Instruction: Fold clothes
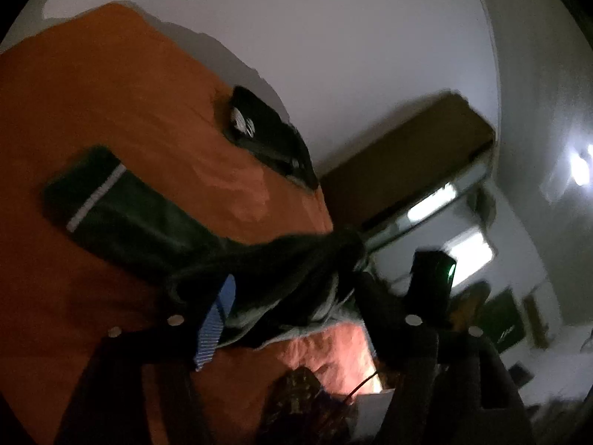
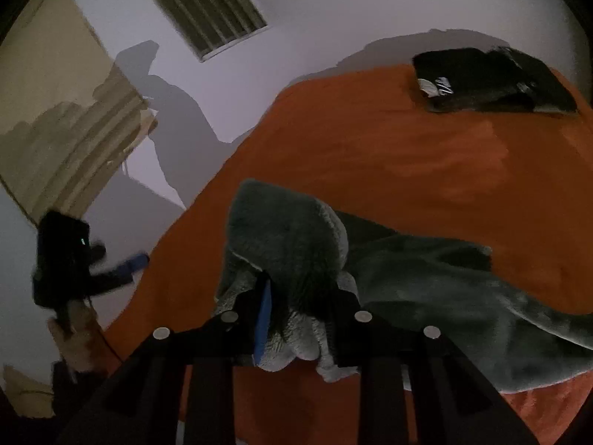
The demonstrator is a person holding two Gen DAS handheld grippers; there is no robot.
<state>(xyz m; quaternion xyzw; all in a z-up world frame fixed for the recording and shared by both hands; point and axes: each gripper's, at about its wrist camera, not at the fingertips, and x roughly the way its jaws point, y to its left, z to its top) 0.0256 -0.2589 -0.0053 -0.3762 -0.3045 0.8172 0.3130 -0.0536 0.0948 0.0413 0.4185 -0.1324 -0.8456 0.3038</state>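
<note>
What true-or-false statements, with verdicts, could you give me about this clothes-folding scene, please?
1. The right gripper is closed on the green garment. True.
2. The bedspread is blue. False: it is orange.
3. A folded dark garment lies on the bedspread, apart from the green garment. True.
4. The left gripper is clamped shut. False: its jaws stand open.
</note>
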